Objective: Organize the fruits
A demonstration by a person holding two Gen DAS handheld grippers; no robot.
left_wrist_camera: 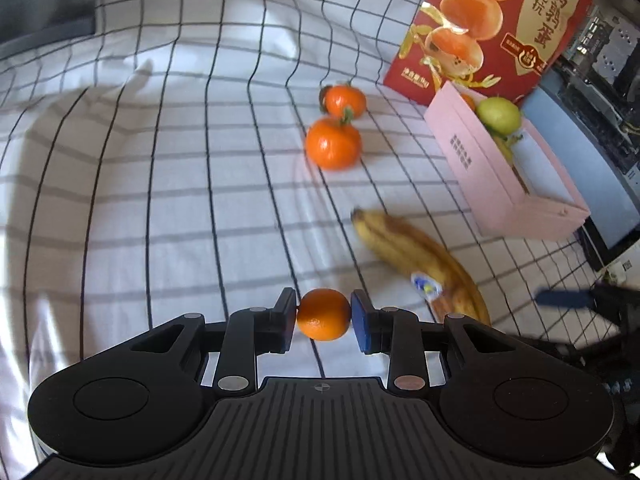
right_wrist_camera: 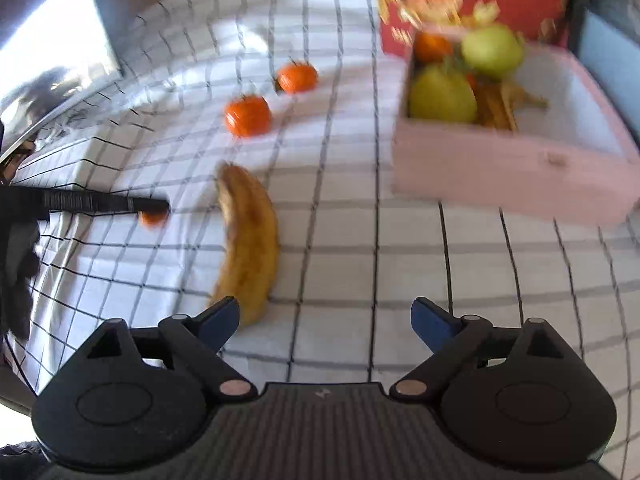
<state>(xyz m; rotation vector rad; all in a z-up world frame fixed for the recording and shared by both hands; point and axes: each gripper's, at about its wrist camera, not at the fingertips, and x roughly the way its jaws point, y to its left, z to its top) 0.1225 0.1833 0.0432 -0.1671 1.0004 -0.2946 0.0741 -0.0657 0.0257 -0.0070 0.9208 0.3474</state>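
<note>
My left gripper [left_wrist_camera: 323,315] is shut on a small orange mandarin [left_wrist_camera: 323,314], held above the checked cloth; the right wrist view shows that same mandarin [right_wrist_camera: 151,217] at the far left. Two more mandarins [left_wrist_camera: 333,143] [left_wrist_camera: 344,100] lie on the cloth farther off. A spotted yellow banana [left_wrist_camera: 420,256] lies to the right of my left gripper. My right gripper [right_wrist_camera: 325,322] stands open over bare cloth, with the banana [right_wrist_camera: 250,240] just by its left fingertip. The pink box [right_wrist_camera: 512,160] holds two green apples [right_wrist_camera: 442,94], a mandarin and another banana.
A red printed carton [left_wrist_camera: 492,24] stands behind the pink box [left_wrist_camera: 504,184]. A dark screen or device [left_wrist_camera: 600,184] lies at the cloth's right edge. The white checked cloth [left_wrist_camera: 160,160] is wrinkled on the left. A grey surface [right_wrist_camera: 56,52] borders the cloth at upper left.
</note>
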